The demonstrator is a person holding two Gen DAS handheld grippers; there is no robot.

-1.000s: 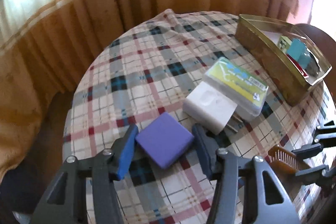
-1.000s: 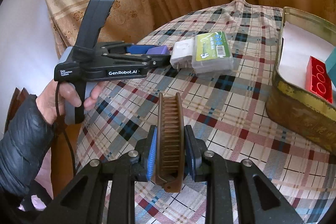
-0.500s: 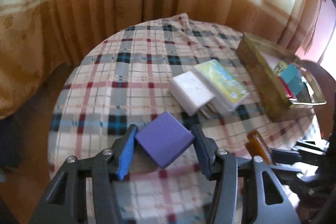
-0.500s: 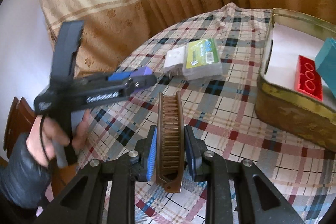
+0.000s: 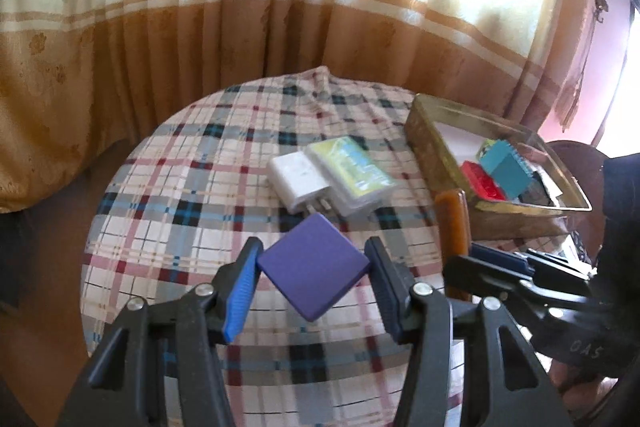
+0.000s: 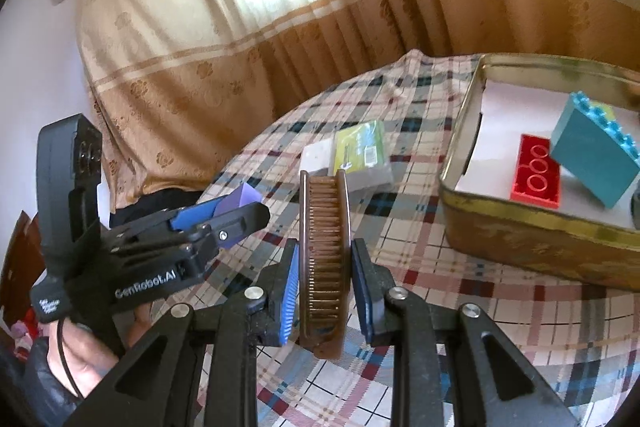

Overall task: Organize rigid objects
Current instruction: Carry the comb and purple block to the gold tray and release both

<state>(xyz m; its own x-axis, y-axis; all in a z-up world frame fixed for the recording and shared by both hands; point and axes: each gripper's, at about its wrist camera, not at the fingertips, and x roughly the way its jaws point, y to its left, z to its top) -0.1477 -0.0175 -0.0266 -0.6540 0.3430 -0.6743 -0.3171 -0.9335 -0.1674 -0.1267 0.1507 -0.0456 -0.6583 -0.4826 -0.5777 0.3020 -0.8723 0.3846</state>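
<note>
Right wrist view: brown comb [image 6: 325,259] clamped lengthwise in right gripper [image 6: 325,301], gold tin [image 6: 532,231] up-right, nearer than left gripper [image 6: 224,215] pinching purple block [image 6: 240,201].

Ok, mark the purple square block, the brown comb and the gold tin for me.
purple square block [image 5: 313,266], left wrist view, middle of its top face.
brown comb [image 6: 325,251], right wrist view, row of teeth.
gold tin [image 6: 532,241], right wrist view, near side wall.
</note>
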